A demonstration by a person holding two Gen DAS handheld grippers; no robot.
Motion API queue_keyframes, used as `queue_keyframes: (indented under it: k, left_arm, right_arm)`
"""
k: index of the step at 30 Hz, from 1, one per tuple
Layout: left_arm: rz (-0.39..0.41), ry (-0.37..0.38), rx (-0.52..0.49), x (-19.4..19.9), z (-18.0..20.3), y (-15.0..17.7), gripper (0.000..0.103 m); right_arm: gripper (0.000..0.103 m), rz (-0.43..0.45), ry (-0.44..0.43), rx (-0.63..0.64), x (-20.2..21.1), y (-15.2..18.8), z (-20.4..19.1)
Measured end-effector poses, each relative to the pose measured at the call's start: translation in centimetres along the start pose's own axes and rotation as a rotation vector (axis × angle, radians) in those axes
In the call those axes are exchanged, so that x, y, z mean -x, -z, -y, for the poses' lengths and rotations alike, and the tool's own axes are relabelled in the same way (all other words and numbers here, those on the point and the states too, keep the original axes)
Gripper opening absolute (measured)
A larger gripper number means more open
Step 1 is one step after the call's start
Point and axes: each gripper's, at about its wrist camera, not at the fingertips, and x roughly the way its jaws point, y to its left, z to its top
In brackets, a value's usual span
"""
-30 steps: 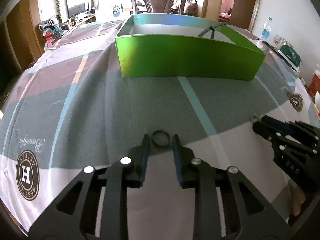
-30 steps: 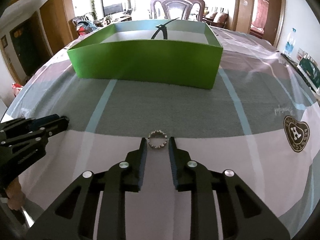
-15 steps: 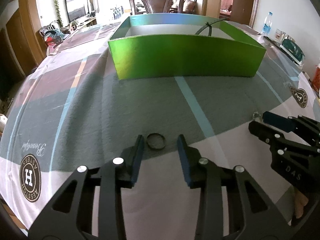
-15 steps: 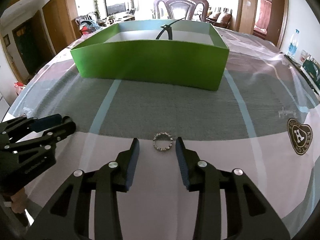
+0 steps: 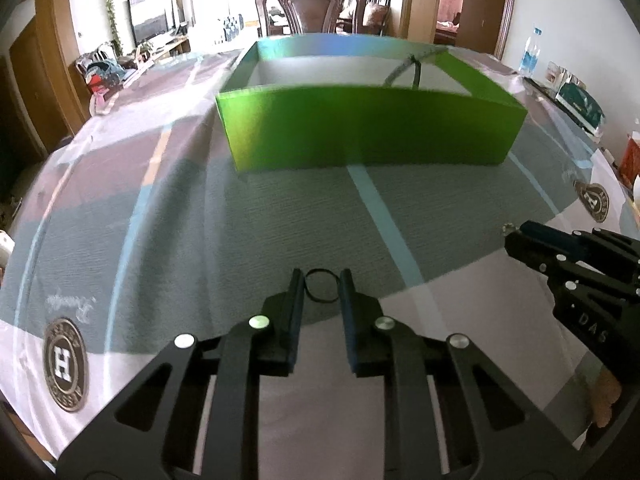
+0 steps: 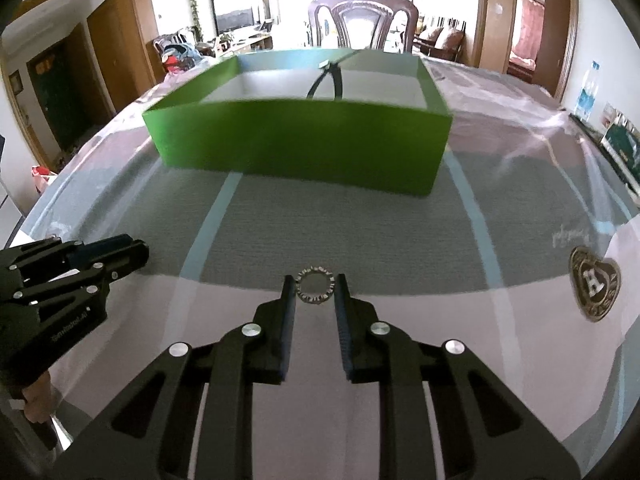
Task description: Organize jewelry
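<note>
Though blurred, green box [image 6: 304, 148] apparently holds dark looped cord [image 6: 326, 80].

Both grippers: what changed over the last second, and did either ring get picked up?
Both widened half a second ago and are closing again. The left gripper has its fingers tight around the thin dark ring; the right gripper likewise brackets the studded ring. Both rings lie flat on the tablecloth, unlifted. The green box stayed put.
</note>
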Motion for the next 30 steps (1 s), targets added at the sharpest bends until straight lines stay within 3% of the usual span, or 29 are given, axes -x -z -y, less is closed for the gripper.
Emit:
queue_keyframes:
  k: [5,10,14,17,22,27,29,30]
  left_arm:
    - [0.051,-0.007,-0.021,1.7,-0.5,-2.7,0.018]
    - [0.147,-0.046,-0.045,3.5,-1.2,-8.5,0.018]
    - [0.128,-0.036,-0.015,1.3,-2.1,-13.7,0.018]
    - [0.081,-0.073,0.004,-2.0,-2.8,-16.3,0.018]
    - [-0.011,-0.070,0.057,-6.5,-4.1,-17.4,0.018]
    - [-0.021,-0.058,0.071,-7.6,-4.2,-16.8,0.019]
    - [0.002,-0.054,0.071,-7.3,-4.2,-16.7,0.026]
    - [0.015,-0.057,0.071,-7.0,-4.2,-16.6,0.039]
  right_arm:
    - [0.020,0.041,-0.011,0.022,1.6,-3.0,0.6]
    - [0.020,0.151,0.005,0.011,3.4,-8.3,2.2]
    - [0.020,0.135,0.017,-0.030,1.1,-12.3,3.8]
    - [0.020,0.057,0.051,-0.071,-2.8,-13.7,4.9]
    - [0.020,0.001,0.054,-0.113,-6.4,-13.8,5.8]
    - [0.020,-0.009,0.076,-0.107,-7.3,-13.6,5.7]
    - [0.026,-0.008,0.065,-0.118,-7.1,-13.6,5.8]
    - [0.033,-0.004,0.042,-0.125,-6.9,-13.5,5.8]
